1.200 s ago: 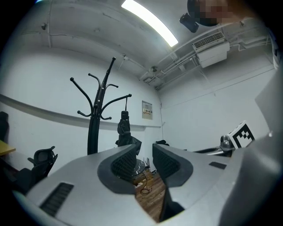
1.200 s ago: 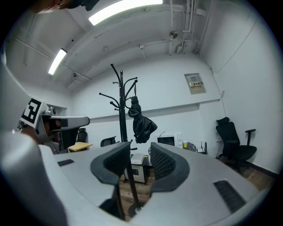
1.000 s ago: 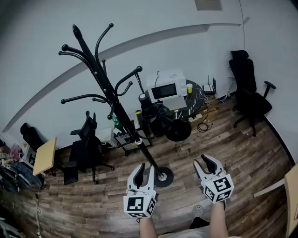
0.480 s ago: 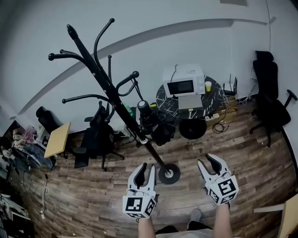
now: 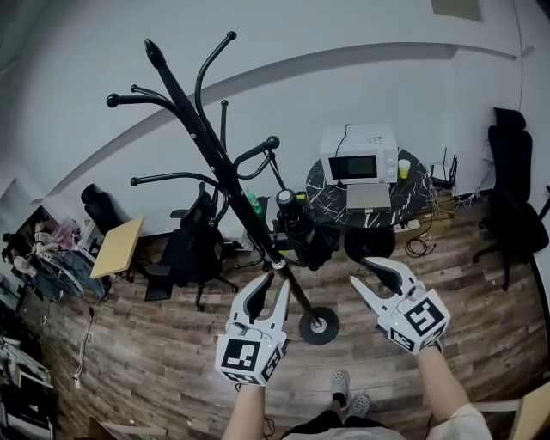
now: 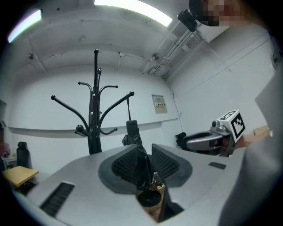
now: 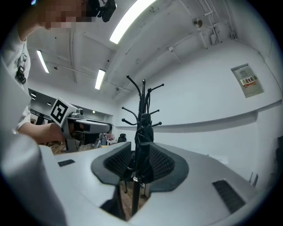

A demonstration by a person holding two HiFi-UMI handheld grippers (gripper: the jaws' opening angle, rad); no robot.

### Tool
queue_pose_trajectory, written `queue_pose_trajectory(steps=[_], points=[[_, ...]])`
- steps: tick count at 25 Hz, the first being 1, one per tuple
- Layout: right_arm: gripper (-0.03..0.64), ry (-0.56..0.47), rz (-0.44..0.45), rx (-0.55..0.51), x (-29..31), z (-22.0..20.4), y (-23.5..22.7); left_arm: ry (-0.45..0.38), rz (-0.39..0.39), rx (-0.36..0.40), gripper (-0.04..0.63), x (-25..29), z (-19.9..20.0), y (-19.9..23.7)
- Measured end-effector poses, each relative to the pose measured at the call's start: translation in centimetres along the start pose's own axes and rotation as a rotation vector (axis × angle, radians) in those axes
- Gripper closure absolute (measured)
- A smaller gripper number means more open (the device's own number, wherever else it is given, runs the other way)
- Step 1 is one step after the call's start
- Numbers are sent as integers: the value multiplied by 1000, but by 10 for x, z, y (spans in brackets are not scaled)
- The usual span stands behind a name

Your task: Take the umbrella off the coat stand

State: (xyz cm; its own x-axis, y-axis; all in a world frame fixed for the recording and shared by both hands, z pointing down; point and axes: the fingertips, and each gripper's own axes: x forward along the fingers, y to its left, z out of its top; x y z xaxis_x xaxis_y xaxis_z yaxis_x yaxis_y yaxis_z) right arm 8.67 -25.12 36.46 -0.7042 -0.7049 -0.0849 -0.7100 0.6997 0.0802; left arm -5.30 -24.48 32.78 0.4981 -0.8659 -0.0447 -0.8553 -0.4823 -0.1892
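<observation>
Head view steeply down from above; both gripper views level, toward the shared coat stand (image 5: 225,174).

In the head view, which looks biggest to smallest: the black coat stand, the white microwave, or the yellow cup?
1. black metal coat stand
2. white microwave
3. yellow cup
The stand is also nearer the camera, which exaggerates its size.

A white wall (image 5: 361,51) rose behind a wood-plank floor (image 5: 146,365). A microwave (image 5: 359,157) sat on a round dark marbled table (image 5: 322,196). A black office chair (image 5: 514,185) stood nearby under a ceiling strip light (image 6: 132,9).
</observation>
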Motion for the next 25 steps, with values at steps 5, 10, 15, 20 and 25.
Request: queue_pose_trajectory(steps=[5, 10, 15, 20, 25], points=[[479, -57, 23, -14, 43, 41, -12, -90, -35, -25, 485, 34, 42, 13], [480, -80, 58, -28, 73, 60, -19, -151, -69, -29, 488, 64, 71, 30], [480, -84, 82, -33, 104, 63, -25, -185, -82, -9, 492, 93, 97, 56], [479, -95, 109, -49, 124, 76, -36, -206, -130, 7, 508, 118, 120, 60], [485, -160, 105, -42, 145, 119, -58, -222, -128, 41, 508, 132, 133, 65]])
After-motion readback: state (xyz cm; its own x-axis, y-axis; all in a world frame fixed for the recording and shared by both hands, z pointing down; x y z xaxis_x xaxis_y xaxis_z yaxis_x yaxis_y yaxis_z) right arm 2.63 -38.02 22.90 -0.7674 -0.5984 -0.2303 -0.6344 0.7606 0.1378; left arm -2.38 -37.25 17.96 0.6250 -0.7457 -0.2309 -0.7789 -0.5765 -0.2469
